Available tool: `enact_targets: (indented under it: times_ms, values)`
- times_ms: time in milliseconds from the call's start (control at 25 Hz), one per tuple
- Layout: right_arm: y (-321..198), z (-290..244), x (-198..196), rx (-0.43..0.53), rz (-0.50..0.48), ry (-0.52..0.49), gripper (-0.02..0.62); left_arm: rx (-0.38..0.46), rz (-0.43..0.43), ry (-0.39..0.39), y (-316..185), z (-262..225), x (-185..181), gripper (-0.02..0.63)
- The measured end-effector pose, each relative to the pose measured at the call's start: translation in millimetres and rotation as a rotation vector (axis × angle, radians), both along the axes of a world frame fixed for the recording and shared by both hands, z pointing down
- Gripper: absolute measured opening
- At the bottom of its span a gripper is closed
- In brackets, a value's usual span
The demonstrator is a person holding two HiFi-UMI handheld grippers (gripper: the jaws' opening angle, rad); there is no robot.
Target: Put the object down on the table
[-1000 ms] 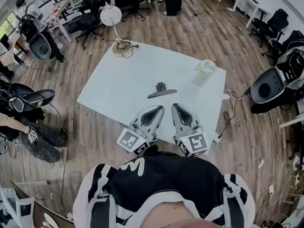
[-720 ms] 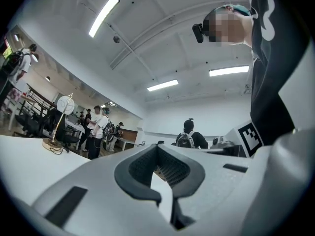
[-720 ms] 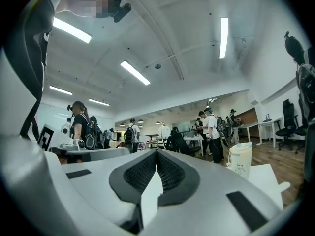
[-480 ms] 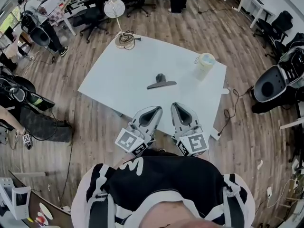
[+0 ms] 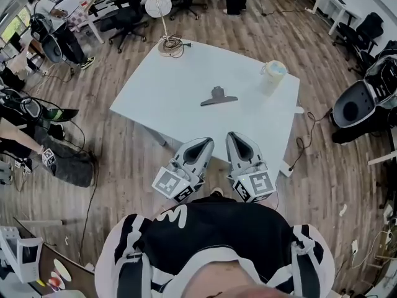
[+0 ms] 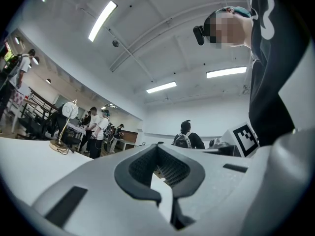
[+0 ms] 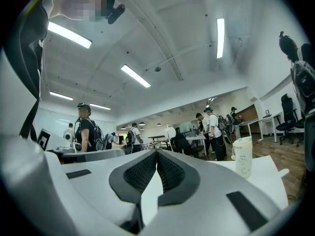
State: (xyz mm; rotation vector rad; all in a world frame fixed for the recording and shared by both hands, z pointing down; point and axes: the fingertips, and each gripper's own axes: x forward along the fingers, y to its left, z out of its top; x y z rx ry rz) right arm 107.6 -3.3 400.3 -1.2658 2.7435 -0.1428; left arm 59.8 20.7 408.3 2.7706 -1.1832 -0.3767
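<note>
You have stepped back from the table (image 5: 161, 92). A moment ago your two grippers reached over its near edge. Now they hang over the wooden floor (image 5: 124, 160), close to your body, and the table edge is a little way ahead of their tips.

Your left gripper (image 5: 209, 141) is closed up, with its tips together and nothing between them. Your right gripper (image 5: 231, 136) is just the same, closed and holding nothing.

The object, a grey clip (image 5: 218, 97), lies flat on the white table, well ahead of both grippers and almost straight in front of the gap between them. Nothing touches it. So the job looks done: the clip is down, and you have let go and pulled away.

There is one container on the table. It is a pale plastic cup (image 5: 273, 74) with a lid on it. It stands upright, ahead of your right gripper and off to its right, past the clip. I cannot tell what is inside it.

A desk lamp (image 5: 159, 5) stands on the far corner, well ahead of your left gripper.
</note>
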Motion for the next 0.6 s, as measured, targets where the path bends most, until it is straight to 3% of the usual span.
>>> enact_targets:
  times_ms: [240,600]
  values:
    - [49,-1,-23,-0.004,-0.014,-0.005,0.018,-0.012,-0.013,-0.001,51,-1,-26,0.005]
    - [146,-2,-55,-0.017,0.009,-0.004,0.018,0.000,0.037,-0.003,142,-5,-46,0.005]
